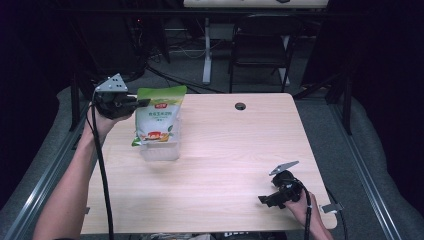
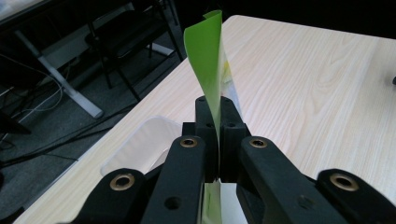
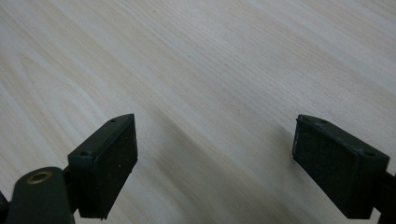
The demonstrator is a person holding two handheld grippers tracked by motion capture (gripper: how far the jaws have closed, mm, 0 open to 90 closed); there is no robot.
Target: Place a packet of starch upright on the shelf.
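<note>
Table (image 1: 225,165): bare at right. Bag (image 1: 157,117), green-topped, stands far left in a clear tub (image 1: 160,150), its top edge pinched by the left tool (image 2: 212,135). It is best lowered straight, upright. Right tool (image 3: 215,163) rests near right, gaping, empty. Bag print too small to be read.
</note>
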